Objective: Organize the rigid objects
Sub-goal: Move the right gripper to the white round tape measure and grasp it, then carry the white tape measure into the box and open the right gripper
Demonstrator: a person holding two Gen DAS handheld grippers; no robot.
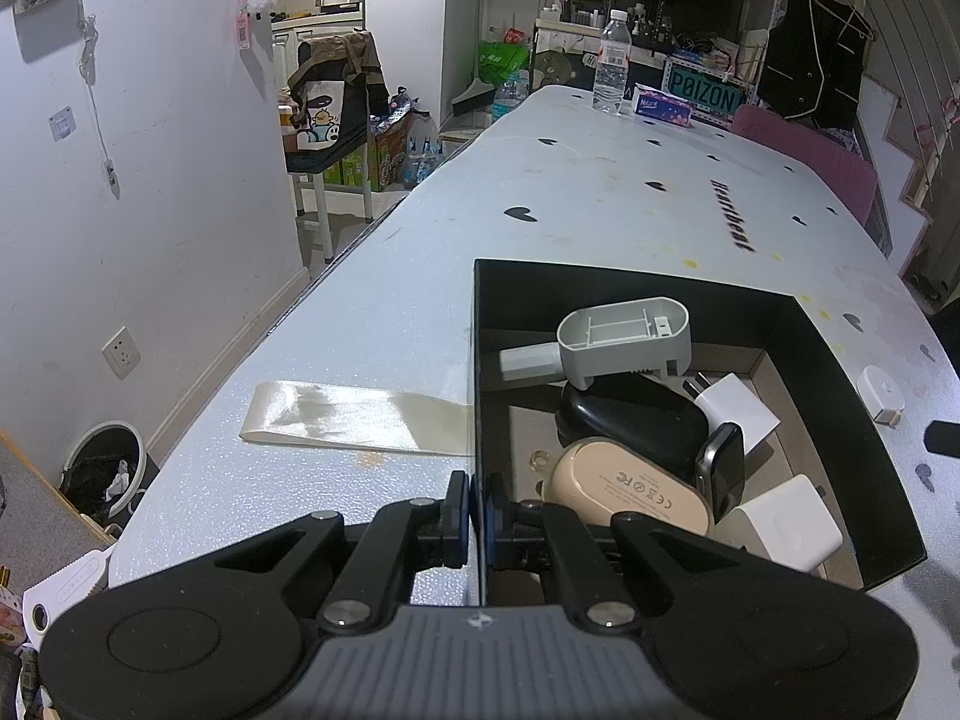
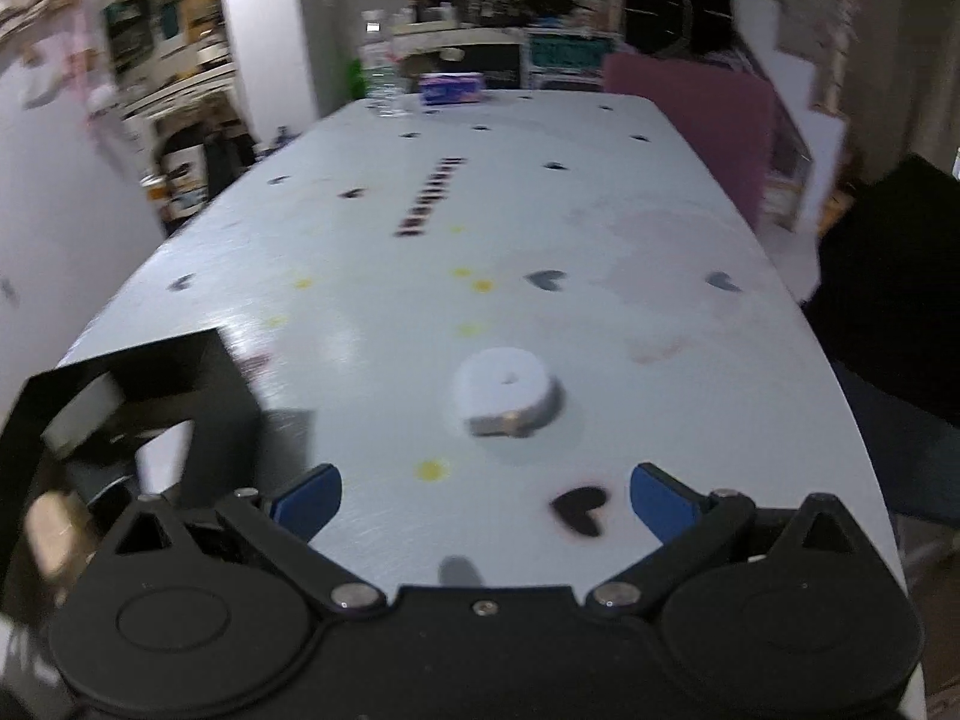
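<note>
Left gripper point(image 1: 477, 507): its fingers are pinching the near left wall of the black box point(image 1: 480, 360), one pad outside, one inside
Box contents: lying just ahead and right of the left fingers are a beige oval case point(image 1: 630, 492), a black oval case point(image 1: 630, 417), a grey plastic housing point(image 1: 618, 339), two white plug adapters and a dark smartwatch
Right gripper point(image 2: 485, 495): its blue fingers point(image 2: 309, 498) are standing spread wide over the table point(image 2: 540, 210)
White tape measure point(image 2: 507, 393): sitting on the table ahead of the right fingers, between their lines, untouched; the view is blurring
Ribbon point(image 1: 354, 417): trailing left from the box wall, ahead of the left fingers
</note>
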